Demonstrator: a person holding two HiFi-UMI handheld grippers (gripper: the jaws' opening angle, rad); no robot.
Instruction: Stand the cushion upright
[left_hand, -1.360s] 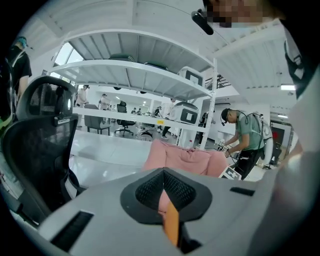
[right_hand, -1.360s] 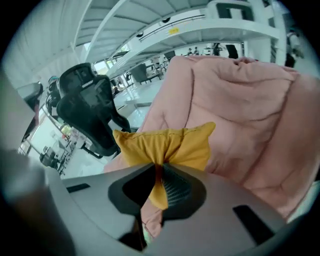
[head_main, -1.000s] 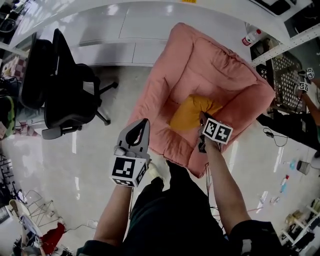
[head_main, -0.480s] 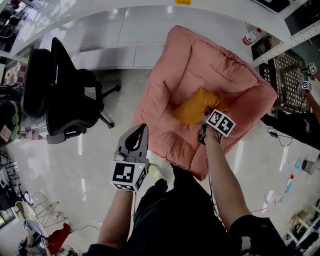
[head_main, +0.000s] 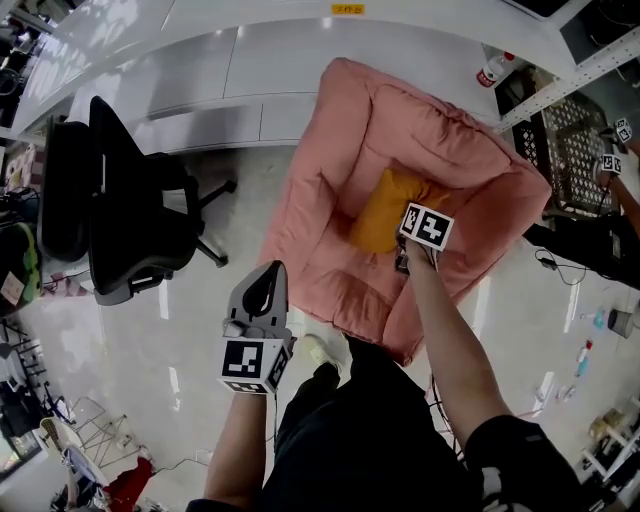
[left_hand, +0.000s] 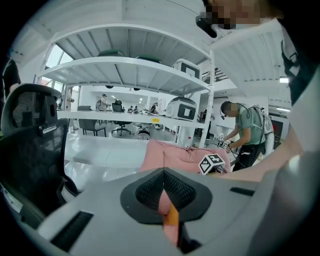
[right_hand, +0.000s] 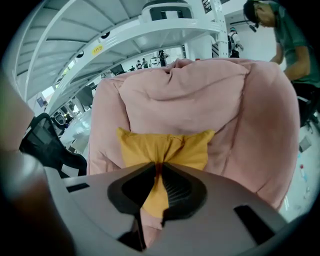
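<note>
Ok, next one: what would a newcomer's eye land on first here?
The big pink lounge seat fills the upper middle of the head view, with a yellow cushion in its hollow. The right gripper is at that cushion, with a fold of yellow fabric between its jaws, which are just opening. The left gripper hangs shut and empty over the shiny floor, and a black office chair stands at left.

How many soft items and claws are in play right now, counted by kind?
Pink lounger: 1
Yellow cushion: 1
Claws: 2 (left claw shut and empty; right claw pinching the cushion, jaws beginning to open)
Total: 4
</note>
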